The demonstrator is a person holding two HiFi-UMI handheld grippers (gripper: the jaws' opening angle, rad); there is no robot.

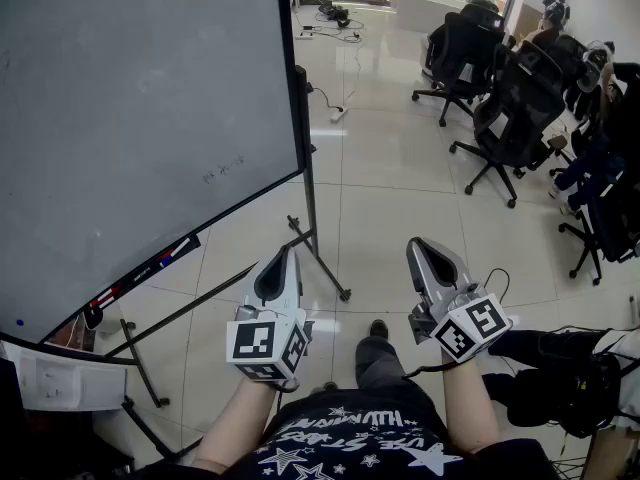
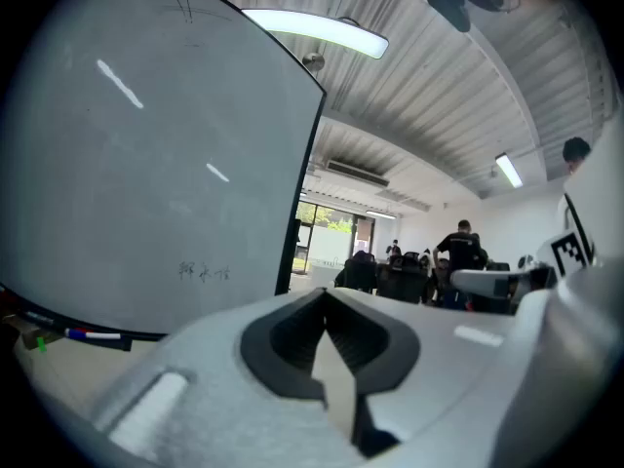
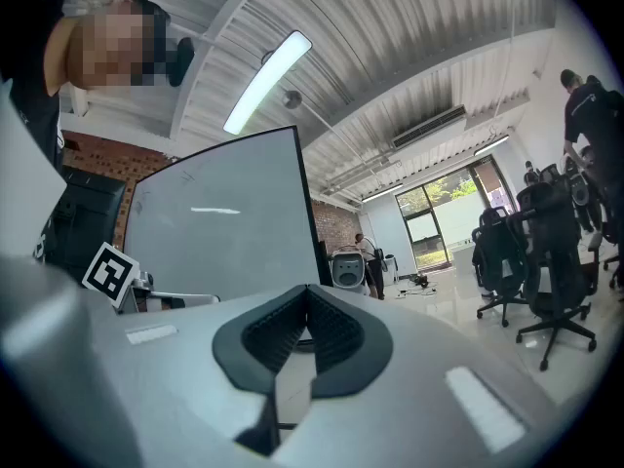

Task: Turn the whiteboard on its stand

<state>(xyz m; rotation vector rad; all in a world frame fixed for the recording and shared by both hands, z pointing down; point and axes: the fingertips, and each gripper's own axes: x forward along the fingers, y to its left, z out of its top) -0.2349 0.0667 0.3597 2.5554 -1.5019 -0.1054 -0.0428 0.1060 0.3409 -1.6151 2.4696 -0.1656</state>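
The whiteboard (image 1: 150,118) fills the left of the head view, its grey face towards me with faint scribbles on it. It hangs on a black stand (image 1: 311,203) whose feet spread over the tiled floor. A marker tray (image 1: 140,271) runs along its lower edge. Both grippers hover low in front of me, to the right of the board and apart from it. My left gripper (image 1: 283,260) is shut with nothing in it, and my right gripper (image 1: 425,253) is likewise shut and empty. The left gripper (image 2: 325,298) sees the board (image 2: 146,164) close on its left. The right gripper (image 3: 307,298) sees the whiteboard (image 3: 224,222) farther off.
Black office chairs (image 1: 510,108) with seated people stand at the right. A cable and power strip (image 1: 338,111) lie on the floor behind the stand. A white box (image 1: 60,383) sits under the board's near corner. A dark bag (image 1: 570,393) rests at my right.
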